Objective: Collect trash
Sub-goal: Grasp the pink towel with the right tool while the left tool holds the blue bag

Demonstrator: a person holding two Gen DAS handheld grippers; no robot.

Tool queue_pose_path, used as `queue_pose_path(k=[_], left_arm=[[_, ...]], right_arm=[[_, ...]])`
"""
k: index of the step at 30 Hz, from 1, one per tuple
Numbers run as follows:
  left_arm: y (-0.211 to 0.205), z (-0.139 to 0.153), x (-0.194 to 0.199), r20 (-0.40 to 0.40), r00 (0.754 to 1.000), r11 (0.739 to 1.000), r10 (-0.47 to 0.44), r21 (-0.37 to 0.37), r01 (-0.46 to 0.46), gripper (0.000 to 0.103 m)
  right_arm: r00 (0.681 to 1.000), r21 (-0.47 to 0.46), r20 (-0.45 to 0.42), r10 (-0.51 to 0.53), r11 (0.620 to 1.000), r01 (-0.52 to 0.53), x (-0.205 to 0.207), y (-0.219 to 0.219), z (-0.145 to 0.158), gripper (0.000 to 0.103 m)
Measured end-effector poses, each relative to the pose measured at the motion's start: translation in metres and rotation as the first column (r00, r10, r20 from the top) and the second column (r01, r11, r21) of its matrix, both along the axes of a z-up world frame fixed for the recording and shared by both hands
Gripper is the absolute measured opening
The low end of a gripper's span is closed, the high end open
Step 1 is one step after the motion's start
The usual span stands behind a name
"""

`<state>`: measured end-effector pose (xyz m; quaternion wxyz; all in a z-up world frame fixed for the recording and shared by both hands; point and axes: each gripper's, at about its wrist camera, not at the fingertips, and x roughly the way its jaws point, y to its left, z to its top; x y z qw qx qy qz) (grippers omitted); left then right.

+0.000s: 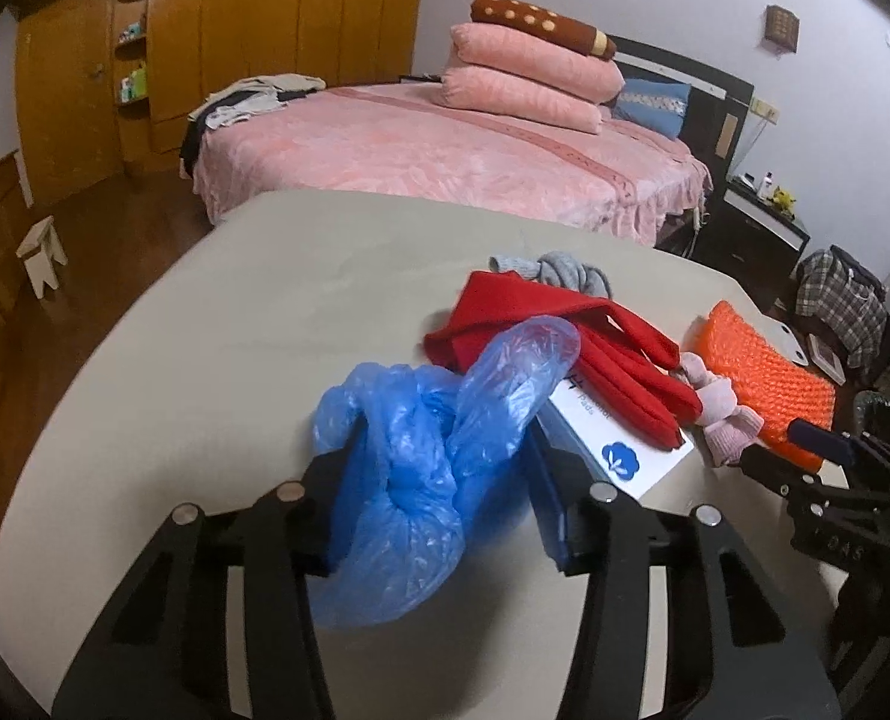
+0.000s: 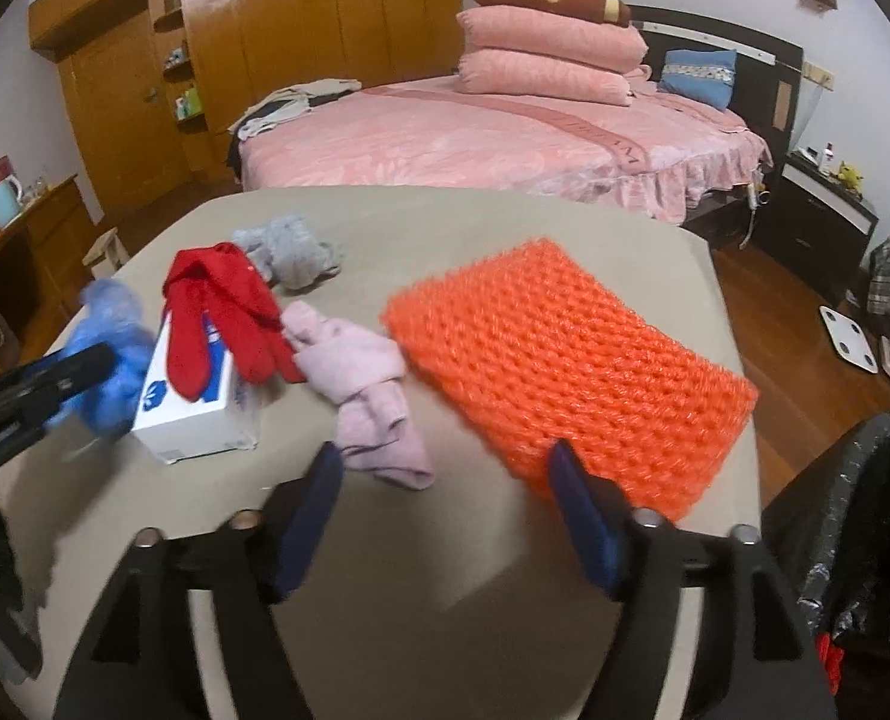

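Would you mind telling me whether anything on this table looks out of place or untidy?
Yes. A crumpled blue plastic bag lies loose between the left claw's fingers, beside a white box. A red cloth is draped untidily over that box, and pink socks and a grey cloth lie bunched nearby. The orange knitted mat lies flat.

"Pads" on white box (image 1: pixel 619 444)

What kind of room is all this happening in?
Most likely a bedroom in a home. A bed with a pink cover and stacked pink pillows sits behind the table, a tall wooden wardrobe lines the far wall, and a dark nightstand stands beside the bed.
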<state>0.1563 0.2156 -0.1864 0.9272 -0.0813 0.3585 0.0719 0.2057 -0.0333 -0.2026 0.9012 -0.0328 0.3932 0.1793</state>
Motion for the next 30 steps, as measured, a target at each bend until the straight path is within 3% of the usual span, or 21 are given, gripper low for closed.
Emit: queue_pose_path(k=[4,7,11,15,18,22,30], left_arm=[[-0.002,0.000,-0.010,-0.015,1.000,1.000,0.012,0.009,-0.012,0.047],[-0.002,-0.007,-0.011,-0.038,0.999,1.000,0.015,0.015,-0.014,0.055],[0.004,-0.012,-0.007,-0.048,0.999,1.000,0.027,0.000,-0.027,0.068],[0.009,-0.016,0.000,-0.065,0.997,0.999,0.036,-0.023,-0.038,0.073],[0.006,-0.020,0.004,-0.086,0.996,0.999,0.022,-0.030,-0.024,0.073],[0.002,-0.020,0.005,-0.082,0.997,0.999,-0.002,-0.034,-0.001,0.059],[-0.012,-0.009,-0.011,-0.036,0.999,1.000,0.000,-0.017,-0.001,0.050]], right_arm=[[1.000,0.002,0.023,0.011,1.000,-0.011,-0.003,0.003,0.005,0.075],[0.999,0.008,0.036,0.035,0.999,-0.035,-0.002,0.008,0.009,0.075],[0.998,0.013,0.026,0.062,0.998,-0.062,0.006,0.017,0.008,0.062],[0.997,0.013,0.001,0.071,0.997,-0.071,0.017,0.024,0.003,0.051],[0.995,0.001,-0.042,0.095,0.995,-0.095,0.025,0.031,-0.005,0.046],[0.993,-0.002,-0.053,0.103,0.995,-0.103,0.027,0.033,-0.007,0.023],[0.995,0.048,-0.026,0.096,0.994,-0.095,0.000,0.016,0.006,0.018]])
